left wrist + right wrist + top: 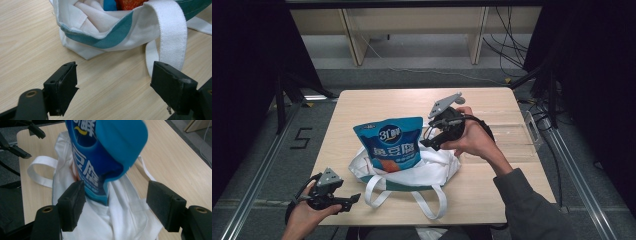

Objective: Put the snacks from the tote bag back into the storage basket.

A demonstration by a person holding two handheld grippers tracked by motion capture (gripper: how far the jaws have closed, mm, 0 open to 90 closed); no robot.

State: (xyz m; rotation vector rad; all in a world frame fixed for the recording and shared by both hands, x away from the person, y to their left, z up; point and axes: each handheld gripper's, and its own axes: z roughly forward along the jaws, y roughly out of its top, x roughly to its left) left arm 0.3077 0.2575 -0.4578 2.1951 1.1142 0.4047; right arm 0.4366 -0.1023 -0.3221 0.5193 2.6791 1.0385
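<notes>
Blue snack pouch (389,142) upright in white tote bag (432,167), on table (492,190)

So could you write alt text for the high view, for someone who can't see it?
A tall blue foil snack pouch stands in the mouth of a white cloth tote bag with a teal band on a light wooden table. The right gripper, jaws open, is beside the pouch's right edge. The left gripper, also open, hovers near the table's front left edge.
</notes>
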